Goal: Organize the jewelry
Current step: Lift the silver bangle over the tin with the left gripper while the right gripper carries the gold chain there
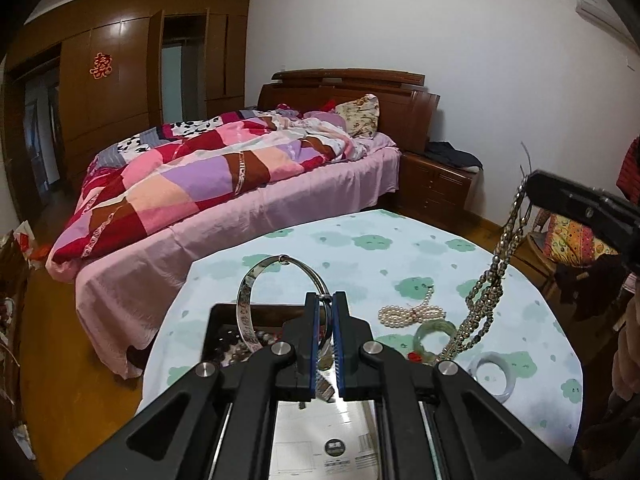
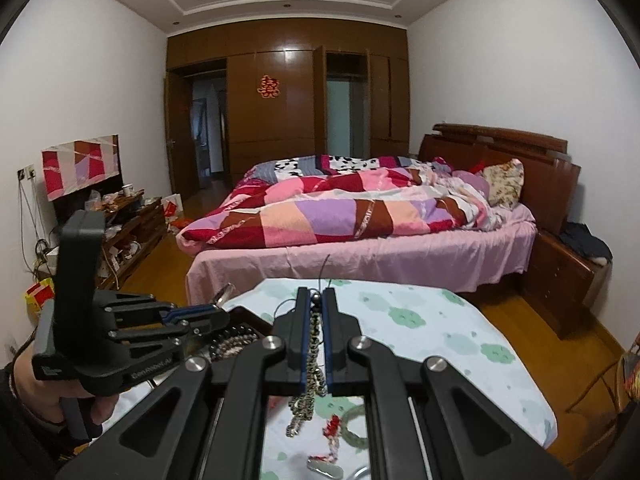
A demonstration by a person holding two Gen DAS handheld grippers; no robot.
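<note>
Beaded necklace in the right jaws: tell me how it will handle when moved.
The beaded necklace hangs limp in loops, so it is probably floppy and apt to swing. Its trailing end may snag the green bangle nearby. The metallic beads suggest some weight.

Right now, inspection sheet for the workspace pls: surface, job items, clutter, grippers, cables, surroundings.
Surface: table under a white cloth with green cloud print.
Job's things: silver bangle and bead chain both lifted; dark tray holds beads; pearl strand, green bangle and white bangle lie on the cloth.
Clutter: nothing seen on the table besides jewelry.
Grippers: left gripper shut on the silver bangle; right gripper shut on the bead chain.
Cables: wires hang on the wall by the TV stand.
Surroundings: bed, wardrobe, nightstand.
</note>
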